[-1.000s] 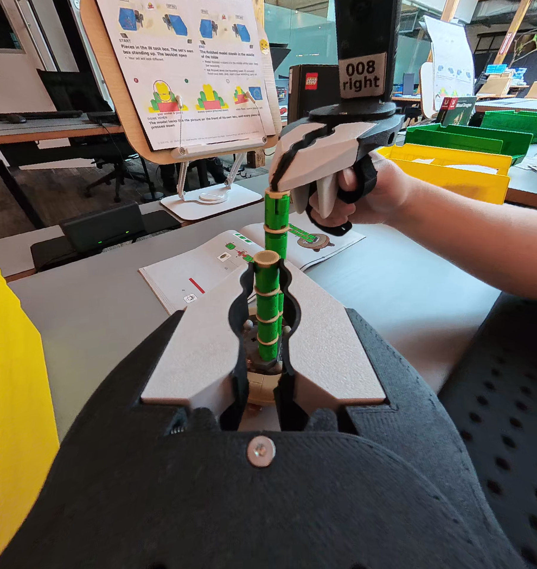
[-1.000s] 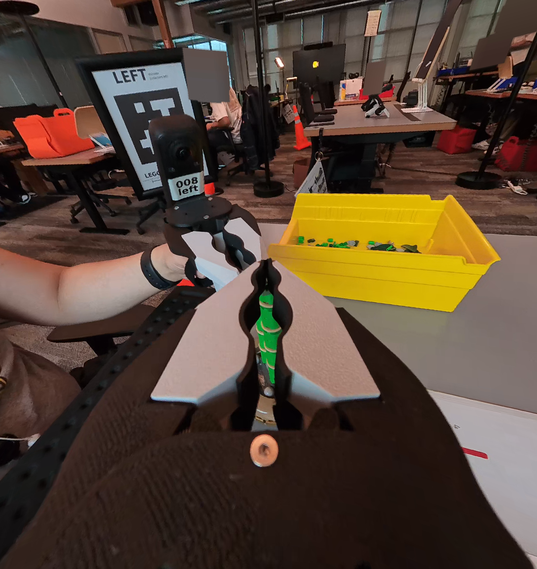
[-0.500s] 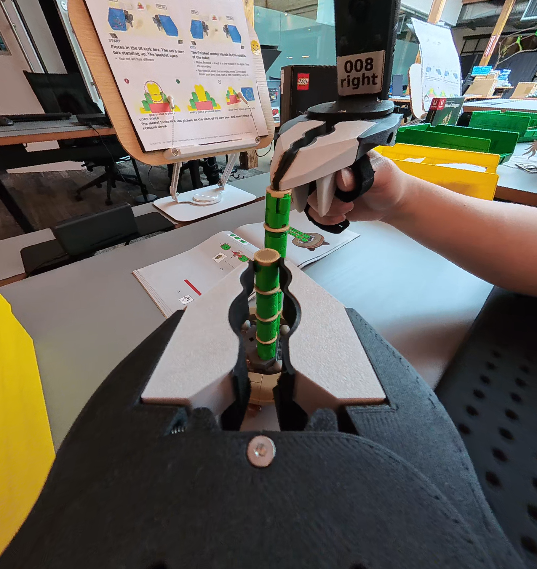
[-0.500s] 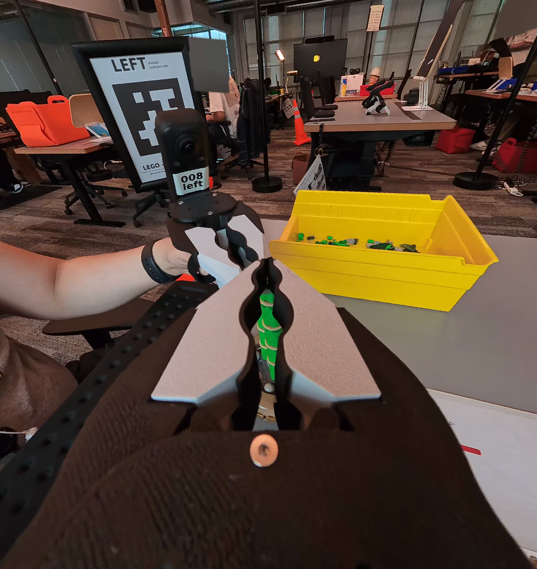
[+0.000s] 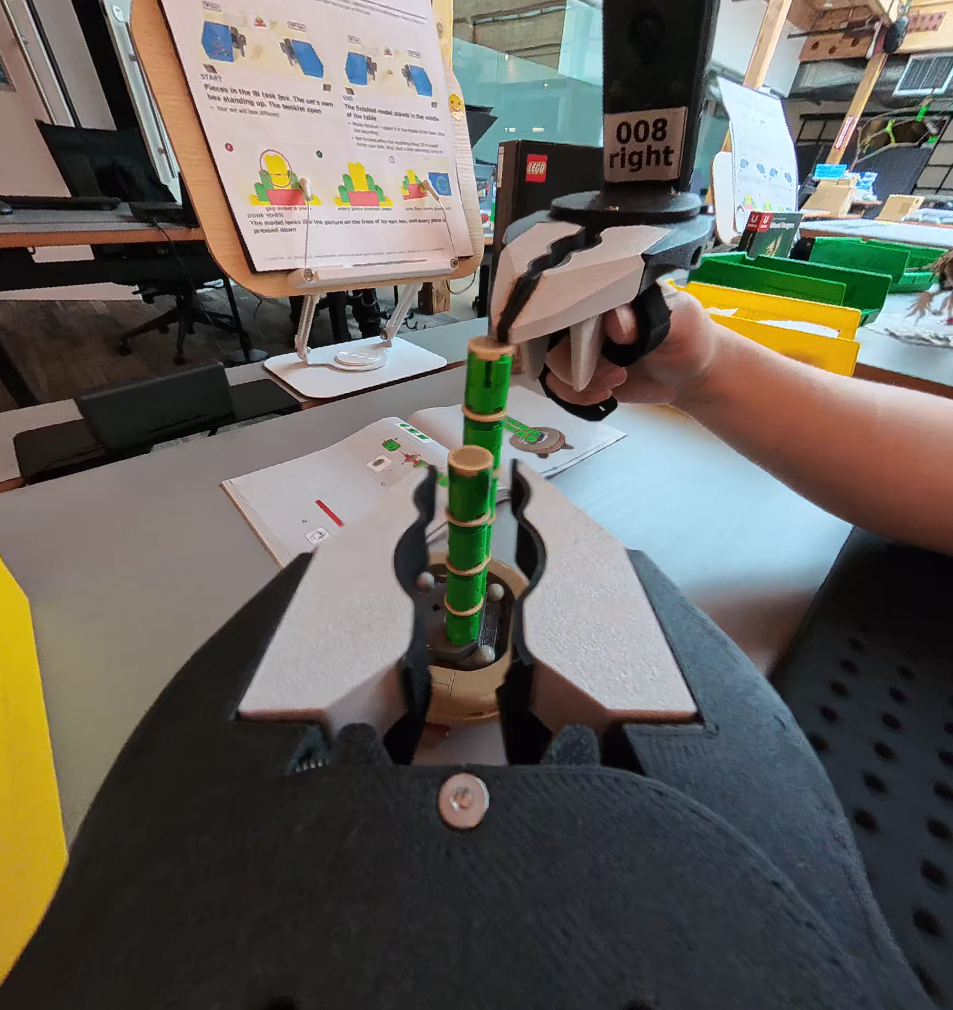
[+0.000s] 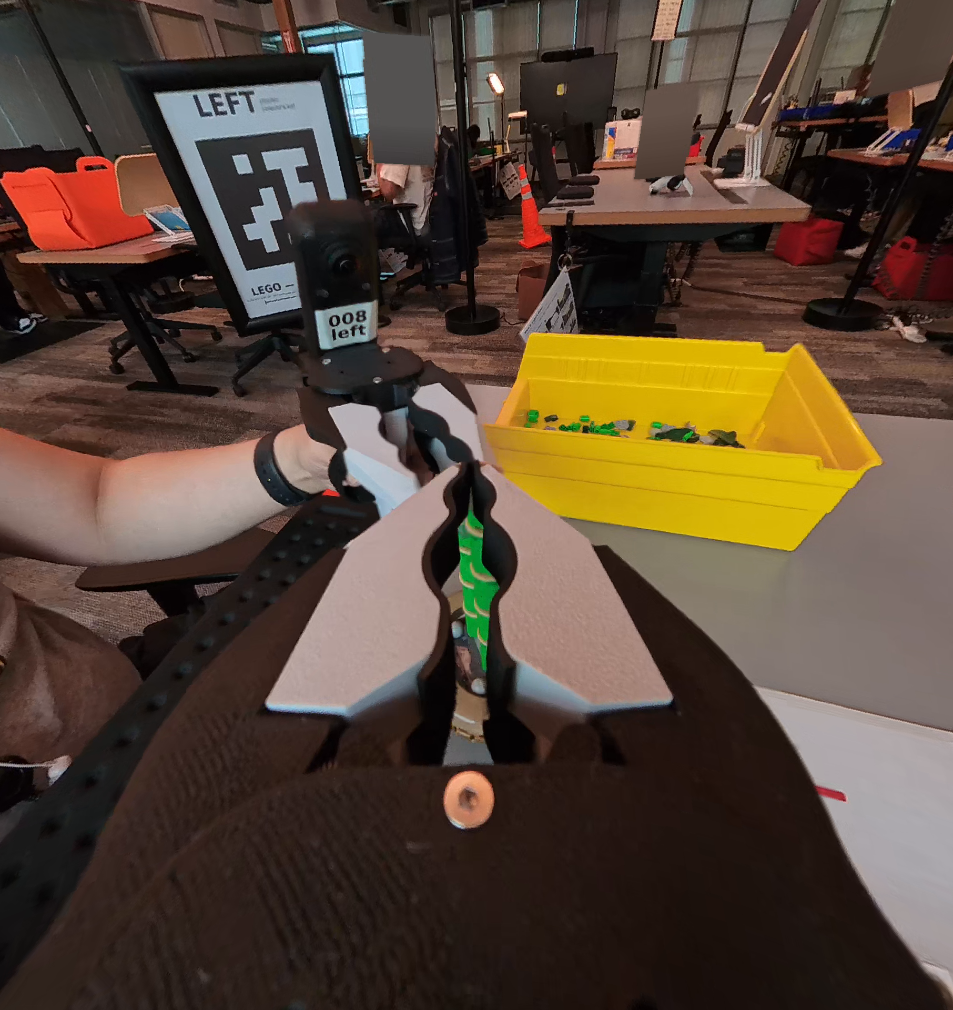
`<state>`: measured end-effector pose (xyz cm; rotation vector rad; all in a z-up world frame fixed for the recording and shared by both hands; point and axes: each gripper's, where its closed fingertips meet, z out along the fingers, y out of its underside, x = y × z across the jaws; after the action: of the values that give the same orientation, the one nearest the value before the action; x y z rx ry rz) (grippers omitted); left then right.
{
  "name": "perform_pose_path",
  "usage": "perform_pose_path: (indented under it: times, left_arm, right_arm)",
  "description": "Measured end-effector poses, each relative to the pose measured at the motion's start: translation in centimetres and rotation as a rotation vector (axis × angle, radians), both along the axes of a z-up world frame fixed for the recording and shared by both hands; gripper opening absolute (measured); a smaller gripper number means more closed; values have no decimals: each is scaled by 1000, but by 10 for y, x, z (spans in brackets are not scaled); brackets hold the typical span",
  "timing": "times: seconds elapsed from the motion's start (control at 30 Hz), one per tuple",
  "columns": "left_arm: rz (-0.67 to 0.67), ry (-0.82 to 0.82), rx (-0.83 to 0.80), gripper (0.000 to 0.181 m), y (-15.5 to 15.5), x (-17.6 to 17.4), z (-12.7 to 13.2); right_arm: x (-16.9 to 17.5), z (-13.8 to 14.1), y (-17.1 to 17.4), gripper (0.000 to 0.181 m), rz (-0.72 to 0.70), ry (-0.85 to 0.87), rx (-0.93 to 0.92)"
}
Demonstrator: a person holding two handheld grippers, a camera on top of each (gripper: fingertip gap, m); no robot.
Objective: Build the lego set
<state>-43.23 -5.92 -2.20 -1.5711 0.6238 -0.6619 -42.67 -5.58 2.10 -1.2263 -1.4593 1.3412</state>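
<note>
The model is a round tan base [image 5: 463, 694] with two upright green stalks ringed in tan. My left gripper [image 5: 469, 475] is shut on the base, its jaws on either side. The short stalk [image 5: 466, 546] rises between its fingers. The tall stalk [image 5: 485, 388] stands behind it. My right gripper [image 5: 501, 341] is shut and comes from above, with its tips touching the tall stalk's tan cap. In the right wrist view the right gripper [image 6: 471, 470] looks down on the stalks [image 6: 474, 563] and base [image 6: 469, 710]. The left gripper [image 6: 392, 437] shows behind it.
An open instruction booklet [image 5: 321, 492] lies on the grey table [image 5: 135, 546]. A sheet on a stand [image 5: 321, 136] and a black box [image 5: 534, 175] are behind. A yellow bin [image 6: 654, 492] holds loose green pieces [image 6: 600, 426]. Green and yellow bins [image 5: 791, 284] sit far right. A black perforated chair [image 5: 873, 710] is near. Spacing between my two grippers at the tips: around 5 cm.
My left gripper's jaws have spread a little around the base. The right gripper's tips have shifted toward the edge of the tall stalk's cap, which now shows.
</note>
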Motion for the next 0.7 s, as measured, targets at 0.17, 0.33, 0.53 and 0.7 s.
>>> perform_pose_path:
  times: [0.17, 0.33, 0.53, 0.7]
  left_arm:
    - [-10, -87, 4, 44, -8, -9, 6]
    - [52, 3, -119, 47, -15, -23, -37]
    - [155, 276, -140, 67, -15, -17, -76]
    - [191, 471, -138, 83, -11, -8, -95]
  right_arm:
    - [18, 32, 9, 23, -75, 175, -27]
    - [39, -30, 21, 38, -128, -28, -2]
    - [59, -116, 4, 46, -68, -270, -95]
    - [48, -155, -2, 46, -85, -387, -82]
